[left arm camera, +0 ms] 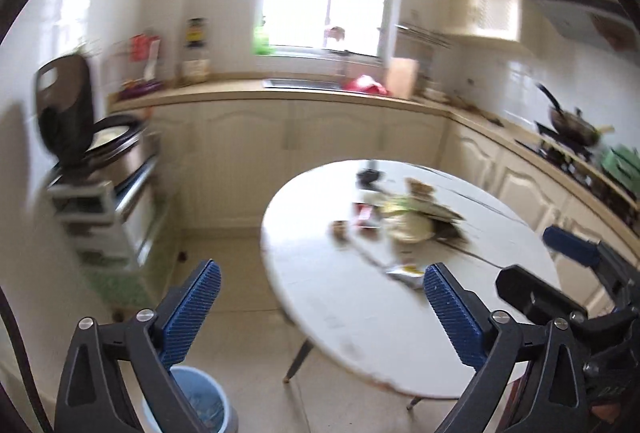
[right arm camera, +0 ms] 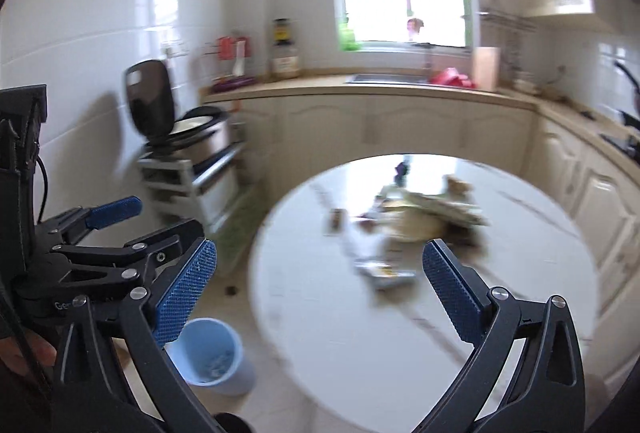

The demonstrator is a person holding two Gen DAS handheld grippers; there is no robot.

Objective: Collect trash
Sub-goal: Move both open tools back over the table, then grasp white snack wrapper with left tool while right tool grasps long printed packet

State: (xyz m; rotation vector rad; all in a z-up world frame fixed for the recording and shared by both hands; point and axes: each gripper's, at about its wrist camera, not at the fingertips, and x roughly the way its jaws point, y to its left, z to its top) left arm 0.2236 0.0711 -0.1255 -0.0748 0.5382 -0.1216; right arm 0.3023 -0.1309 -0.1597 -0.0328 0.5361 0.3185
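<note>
Step in hand: reaching back toward the trash pile (left arm camera: 404,217) on the round white bench (left arm camera: 340,313), by judgement from empty jaws and litter left on top.
Left gripper (left arm camera: 320,303): wide open, nothing between the blue pads (left arm camera: 192,313); hanging above the floor just off the bench's near edge.
Right gripper (right arm camera: 320,287): likewise spread fully, empty; aimed across the bench top at the litter.
Trash location: heaped near the bench's middle, slightly toward the far side; blurred, so single pieces hard to separate.
Nearest piece: a flat silvery wrapper (right arm camera: 386,273), apart from the main heap on its near side, lying flat on the surface.
Wrapper's long axis: roughly crosswise in the right wrist view, tilted a little; ends not clearly told apart through the blur.
Heap's run: spread crosswise too, pale crumpled paper in the centre, brownish scraps at the right.
Small strays: a dark brown bit (left arm camera: 340,229) left of the heap, touching nothing as far as visible.
Bin: a light blue bin (right arm camera: 212,357) on the floor, left of the bench and close to its edge, upright, mouth open, some bits already inside.
Doing it well: take the loose wrapper first, closing across its short side, not along its length; come down flat so a pad slides under the edge; keep the other gripper clear of the heap to avoid scattering scraps.
Risk: thin foil slipping from the pads, or light scraps pushed off the bench's edge.
</note>
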